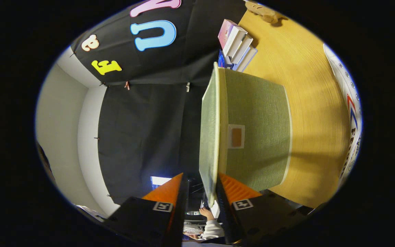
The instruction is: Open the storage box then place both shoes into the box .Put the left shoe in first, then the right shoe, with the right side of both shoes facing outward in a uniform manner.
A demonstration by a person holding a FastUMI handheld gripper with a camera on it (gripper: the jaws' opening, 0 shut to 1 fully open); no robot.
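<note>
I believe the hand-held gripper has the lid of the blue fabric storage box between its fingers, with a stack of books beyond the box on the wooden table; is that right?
Nearly: in the gripper view the fabric storage box is green, not blue. The hand-held gripper does have its lid between its fingers, with the stack of books beyond the box on the wooden table.

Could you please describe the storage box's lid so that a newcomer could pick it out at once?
On the wooden table stands a green fabric storage box. Its lid is the flat green panel along the box's edge, running between the hand-held gripper fingers; unlike the box's side, it has no label patch.
</note>
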